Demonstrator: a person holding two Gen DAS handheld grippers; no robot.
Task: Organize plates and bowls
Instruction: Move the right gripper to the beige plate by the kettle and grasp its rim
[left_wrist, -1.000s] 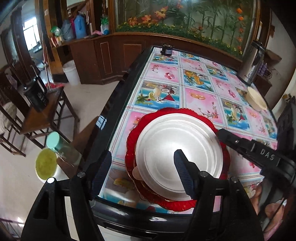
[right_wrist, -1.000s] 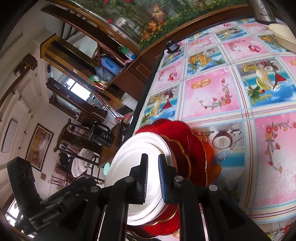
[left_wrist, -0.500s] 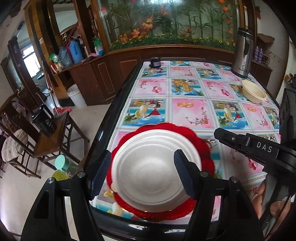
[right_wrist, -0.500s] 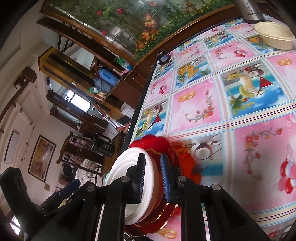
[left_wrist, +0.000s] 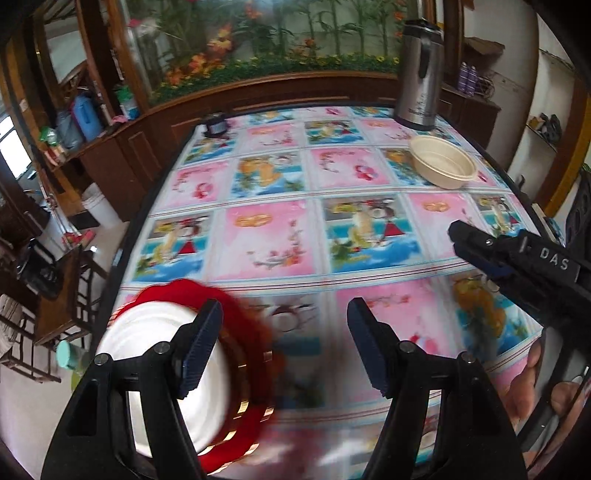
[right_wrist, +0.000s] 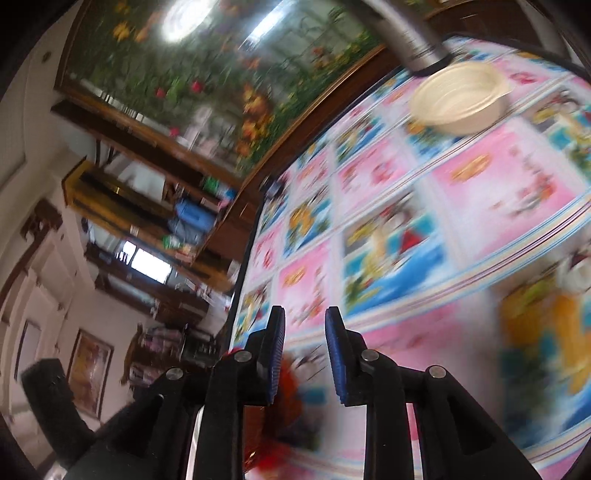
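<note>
Where the patterned bench (left_wrist: 280, 236) meets its near left corner, a stack of plates sits: a white plate (left_wrist: 147, 354) on top of a red scalloped plate (left_wrist: 255, 354), with gold-edged rims showing between them. The stack is blurred in both views. In the left wrist view the left finger of the left hand-held gripper (left_wrist: 284, 350) overlaps the white plate, while its right finger stands over bare tablecloth; the jaws are wide apart with nothing between them. The right hand-held gripper (left_wrist: 476, 247) reaches in from the right edge of that view, over the cloth and well apart from the stack. In its own view, the right hand-held gripper (right_wrist: 304, 354) shows a narrow gap between its blue pads; the jaws have just been opening, and nothing is between them, with a smear of the red plate (right_wrist: 291, 391) low behind the left finger. A cream bowl (left_wrist: 443, 166) sits far across the bench, near its right side, just in front of a steel thermos jug (left_wrist: 419, 74). Part of a person's hand (left_wrist: 532, 384) shows at the lower right of the left view.
</note>
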